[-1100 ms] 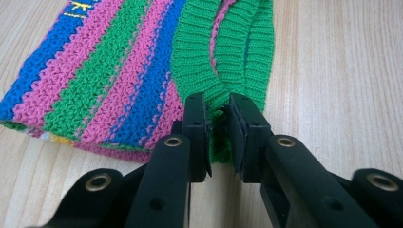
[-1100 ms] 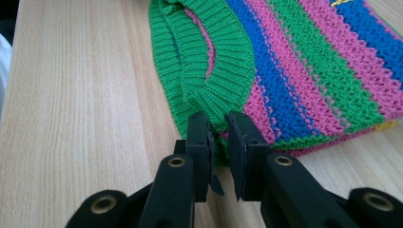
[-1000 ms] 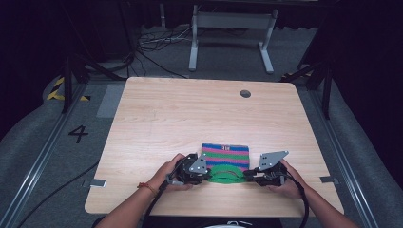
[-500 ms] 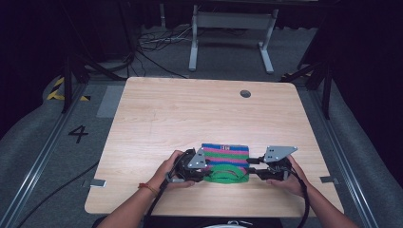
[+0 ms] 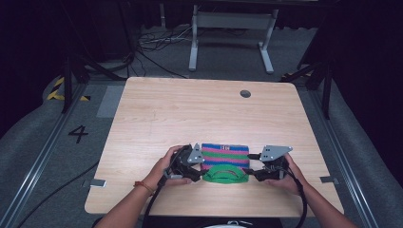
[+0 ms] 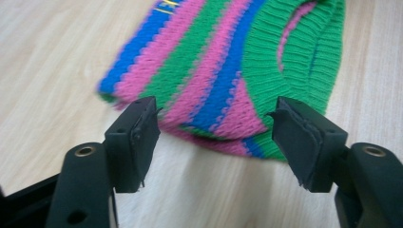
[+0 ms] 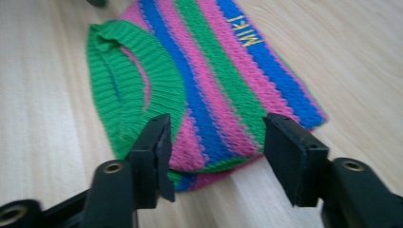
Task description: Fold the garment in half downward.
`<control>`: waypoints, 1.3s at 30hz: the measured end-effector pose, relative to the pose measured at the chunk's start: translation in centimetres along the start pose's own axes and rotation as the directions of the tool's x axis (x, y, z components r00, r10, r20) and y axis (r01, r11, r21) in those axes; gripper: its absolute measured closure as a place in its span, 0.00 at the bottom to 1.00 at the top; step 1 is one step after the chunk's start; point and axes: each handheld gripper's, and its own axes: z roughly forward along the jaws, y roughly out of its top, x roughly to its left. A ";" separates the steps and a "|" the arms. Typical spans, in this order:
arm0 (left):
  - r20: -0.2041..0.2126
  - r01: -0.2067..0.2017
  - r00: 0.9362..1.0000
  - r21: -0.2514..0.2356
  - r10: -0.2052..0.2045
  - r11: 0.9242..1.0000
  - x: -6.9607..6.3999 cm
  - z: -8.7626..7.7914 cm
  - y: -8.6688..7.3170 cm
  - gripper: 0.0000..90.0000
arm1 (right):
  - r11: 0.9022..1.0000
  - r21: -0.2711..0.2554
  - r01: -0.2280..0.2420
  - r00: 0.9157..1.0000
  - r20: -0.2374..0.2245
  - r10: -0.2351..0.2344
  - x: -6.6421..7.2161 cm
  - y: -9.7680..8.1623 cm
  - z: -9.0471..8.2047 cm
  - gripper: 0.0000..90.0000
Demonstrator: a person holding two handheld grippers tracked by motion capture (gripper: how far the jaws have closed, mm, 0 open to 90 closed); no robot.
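Note:
A small knitted sweater (image 5: 225, 159) with blue, pink and green stripes, a green collar and yellow lettering lies flat near the table's front edge. My left gripper (image 5: 199, 171) sits at its left end. In the left gripper view the gripper (image 6: 216, 137) is open, its jaws have just been opening, and the sweater (image 6: 228, 61) has a corner between the pads, untouched. My right gripper (image 5: 252, 172) is at the right end. Its jaws have just been opening too. In the right gripper view it (image 7: 216, 152) stands open over the sweater (image 7: 199, 71) corner.
The wooden table (image 5: 190, 114) has a round cable hole (image 5: 245, 93) at the back right. Behind it stand a grey metal frame (image 5: 228, 28) and loose cables (image 5: 157, 42) on the floor. A "4" (image 5: 78, 134) marks the floor at left.
Both pairs of jaws have spread apart and let go of the sweater's ends. The sweater now rests flat, and both hands have stayed where they were.

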 end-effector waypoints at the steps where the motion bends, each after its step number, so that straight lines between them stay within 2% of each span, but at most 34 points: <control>1: -0.004 -0.006 1.000 0.004 0.006 1.000 0.2 -0.2 0.0 0.35 | 1.000 0.002 0.006 1.000 0.011 -0.006 0.0 0.0 -0.1 0.43; 2: -0.016 -0.004 1.000 0.005 0.004 1.000 0.3 -0.4 -0.1 0.35 | 1.000 0.011 0.014 1.000 0.020 -0.014 -0.1 0.0 -0.2 0.41; 7: -0.021 -0.002 1.000 0.053 0.003 0.999 0.8 -1.0 -0.3 0.33 | 0.999 0.032 0.032 0.998 0.058 -0.034 -0.3 0.0 -0.7 0.35; 8: -0.042 -0.011 0.999 0.073 0.014 0.997 0.9 -1.2 -0.4 0.33 | 0.999 0.038 0.037 0.997 0.065 -0.039 -0.4 0.0 -0.8 0.35; 9: -0.042 -0.011 0.999 0.073 0.014 0.997 0.9 -1.2 -0.4 0.30 | 0.999 0.038 0.037 0.997 0.065 -0.039 -0.4 0.0 -0.8 0.35; 10: -0.047 -0.010 0.999 0.074 0.014 0.997 1.0 -1.4 -0.5 0.30 | 0.997 0.063 0.043 0.994 0.097 -0.049 -0.4 0.1 -1.0 0.32; 13: -0.071 -0.019 0.997 0.100 0.026 0.995 1.0 -2.0 -1.1 0.29 | 0.994 0.088 0.056 0.991 0.117 -0.067 -0.4 0.1 -1.4 0.30; 18: -0.111 -0.005 0.994 0.123 0.019 0.992 1.1 -3.1 -2.5 0.28 | 0.993 0.110 0.042 0.990 0.126 -0.056 -0.7 -0.2 -1.6 0.29; 22: -0.124 -0.006 0.992 0.135 0.023 0.991 1.2 -3.6 -3.3 0.25 | 0.992 0.126 0.027 0.989 0.139 -0.044 -0.9 -0.7 -1.9 0.29; 26: -0.155 0.000 0.988 0.153 0.024 0.988 1.2 -4.3 -4.4 0.25 | 0.991 0.134 0.016 0.989 0.146 -0.035 -1.0 -1.2 -2.2 0.29; 29: -0.182 -0.022 0.982 0.198 0.059 0.980 1.2 -5.0 -5.3 0.24 | 0.990 0.142 0.003 0.987 0.159 -0.026 -1.2 -1.9 -2.6 0.29; 31: -0.189 -0.002 0.981 0.202 0.041 0.979 1.3 -5.4 -5.9 0.23 | 0.990 0.141 -0.001 0.985 0.170 -0.023 -1.3 -2.2 -2.9 0.29; 32: -0.195 -0.002 0.980 0.202 0.042 0.979 1.3 -5.6 -6.2 0.23 | 0.990 0.140 -0.006 0.983 0.182 -0.020 -1.3 -2.5 -3.0 0.29; 36: -0.227 0.038 0.974 0.190 0.006 0.981 1.3 -5.9 -7.3 0.20 | 0.991 0.135 -0.022 0.979 0.202 -0.006 -1.5 -3.3 -3.6 0.29; 39: -0.232 0.055 0.973 0.177 -0.013 0.983 1.4 -6.2 -7.9 0.20 | 0.990 0.139 -0.028 0.978 0.211 -0.002 -1.7 -3.7 -4.0 0.30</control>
